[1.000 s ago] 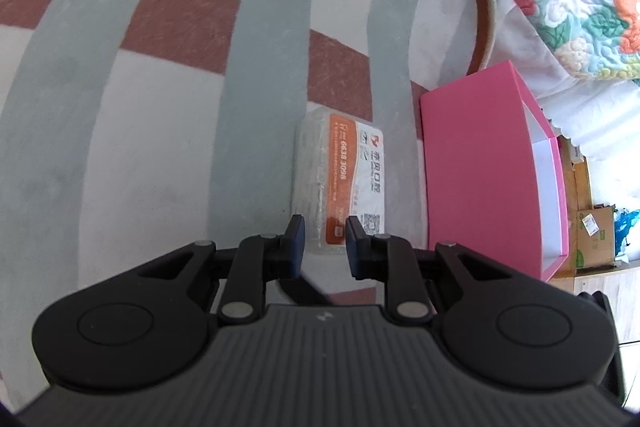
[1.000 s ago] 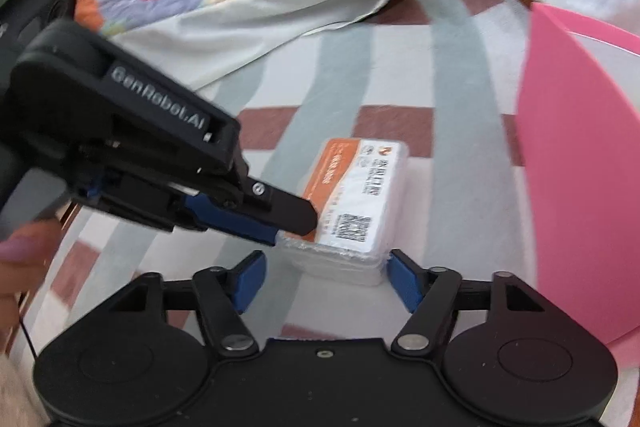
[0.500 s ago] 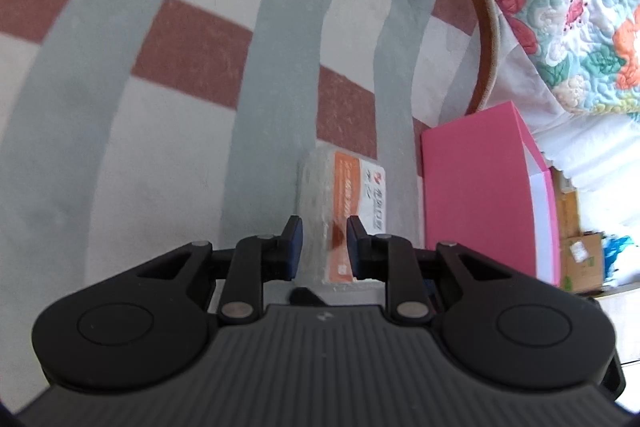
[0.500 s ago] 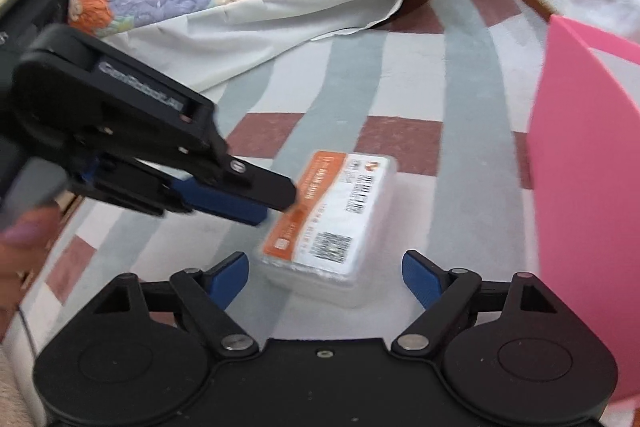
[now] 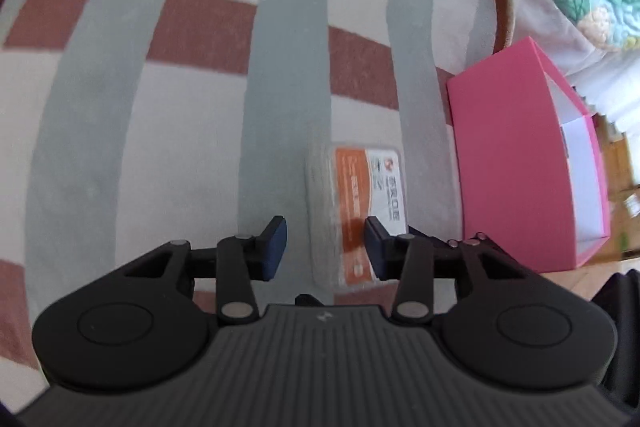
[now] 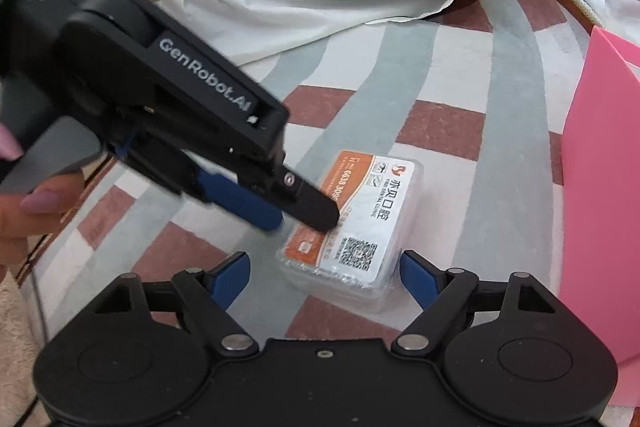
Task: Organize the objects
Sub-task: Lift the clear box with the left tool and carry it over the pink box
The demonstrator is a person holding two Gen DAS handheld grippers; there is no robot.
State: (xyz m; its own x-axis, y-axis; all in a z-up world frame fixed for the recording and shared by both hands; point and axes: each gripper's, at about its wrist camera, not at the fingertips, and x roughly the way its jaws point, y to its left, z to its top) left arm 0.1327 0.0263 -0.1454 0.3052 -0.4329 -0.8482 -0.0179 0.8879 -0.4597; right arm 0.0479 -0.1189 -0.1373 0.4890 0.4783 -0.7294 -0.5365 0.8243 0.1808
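A clear plastic box (image 6: 354,227) with an orange-and-white label is lying on the striped rug (image 5: 160,131), near a pink box (image 5: 516,163). The left hand-held gripper (image 5: 324,247) has just been opening, its jaws straddling the box's near end without pressing. The right hand-held gripper (image 6: 324,273) is hovering wide open, gripping nothing.
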